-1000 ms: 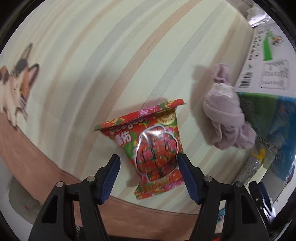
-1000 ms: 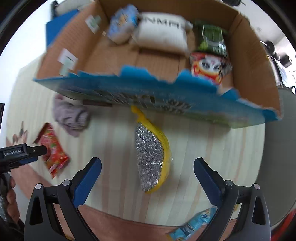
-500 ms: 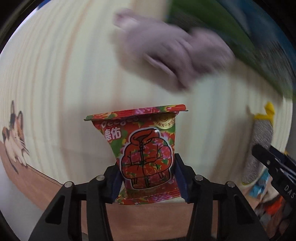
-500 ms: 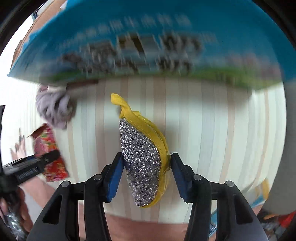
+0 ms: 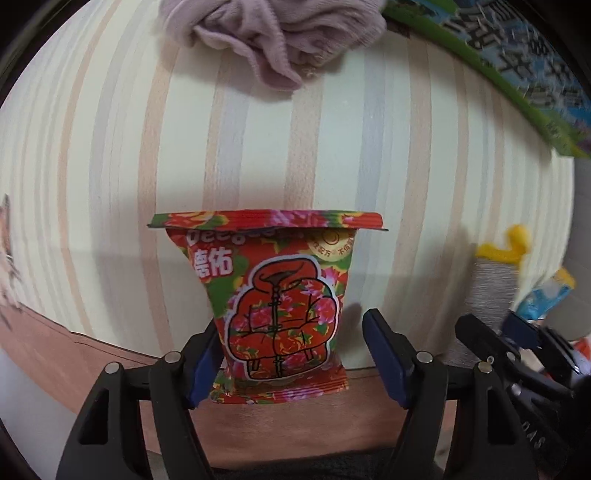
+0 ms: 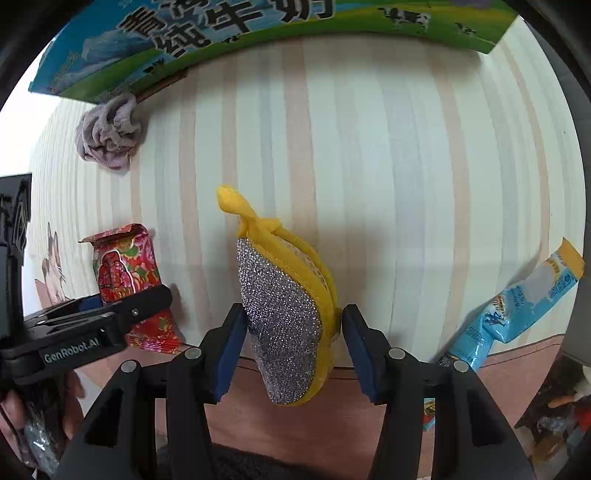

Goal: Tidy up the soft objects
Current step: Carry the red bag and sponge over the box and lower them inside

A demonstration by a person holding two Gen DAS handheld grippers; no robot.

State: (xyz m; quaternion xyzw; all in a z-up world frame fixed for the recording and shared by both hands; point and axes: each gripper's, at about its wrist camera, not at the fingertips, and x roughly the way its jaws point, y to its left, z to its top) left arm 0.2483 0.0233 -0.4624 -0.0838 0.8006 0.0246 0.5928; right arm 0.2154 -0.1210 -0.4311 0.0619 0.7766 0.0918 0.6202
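A red flowered snack packet (image 5: pixel 280 306) stands between the blue pads of my left gripper (image 5: pixel 291 332). Those jaws are opening: the left pad still touches the packet, while the right pad stands clear of it. In the right wrist view my right gripper (image 6: pixel 293 314) holds a yellow sponge with a silver scouring face (image 6: pixel 284 317). Both pads touch its sides, though the jaws are easing open slightly. The packet (image 6: pixel 122 266) and the left gripper (image 6: pixel 110 314) show at that view's left. A crumpled purple sock (image 5: pixel 273 37) lies on the striped cloth near the box.
A cardboard box with a blue and green printed wall (image 6: pixel 258 22) stands at the far side of the table. A blue and yellow snack packet (image 6: pixel 517 310) lies at the right near the table's front edge. A cat print (image 6: pixel 51 266) marks the cloth at the left.
The left gripper closed on the red packet, swung toward the sock and box, then opened its jaws again. The right gripper came down over the sponge and closed from wide open.
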